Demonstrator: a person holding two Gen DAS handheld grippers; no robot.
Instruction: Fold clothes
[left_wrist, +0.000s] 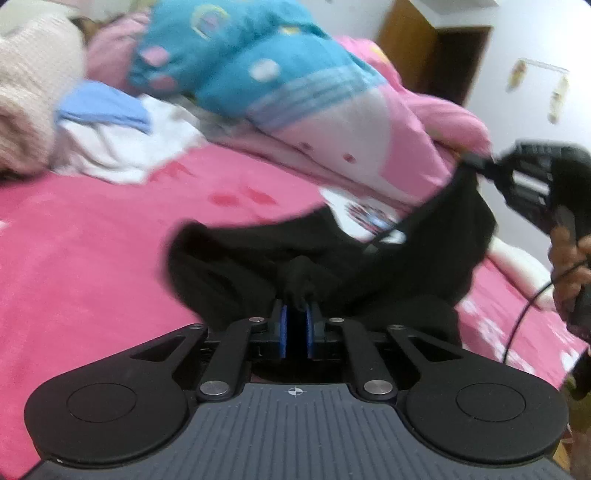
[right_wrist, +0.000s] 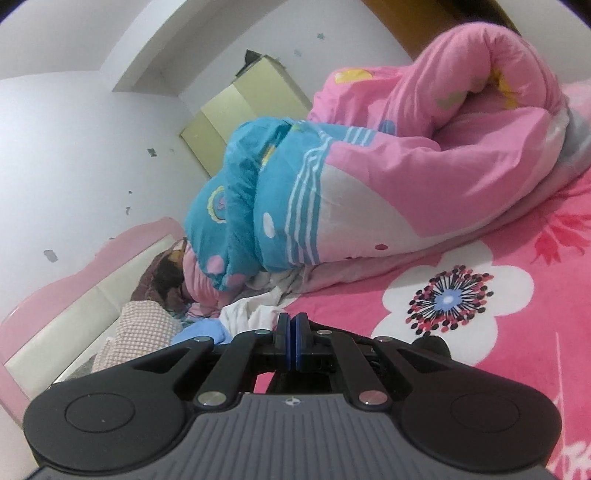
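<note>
Garment: black cloth (left_wrist: 258, 258) spread and bunched on the pink bedsheet (left_wrist: 92, 240), near the front edge of the left wrist view, stretched between the two grippers.
Left gripper (left_wrist: 295, 314): jaws closed on a bunched fold of the black cloth; blue pads (left_wrist: 282, 325) show on either side of the fabric.
Right gripper (left_wrist: 480, 164): seen from the left wrist view at the right, tips pinching a far corner of the black cloth and holding it lifted off the sheet; a hand (left_wrist: 569, 262) grips its handle, with a thin cable hanging below.
Right gripper, own view (right_wrist: 294, 325): blue pads pressed together; the cloth itself is hardly visible here, only a dark patch beneath the linkage.
Quilt (right_wrist: 369, 177): pink, white and blue, rolled in a heap on the bed behind the cloth.
Other clothes: white garment (left_wrist: 110, 147) and light-blue piece (left_wrist: 103, 107) lying left of the quilt, blurred.
Sheet print: white flower (right_wrist: 443, 291) just beside the right gripper.
</note>
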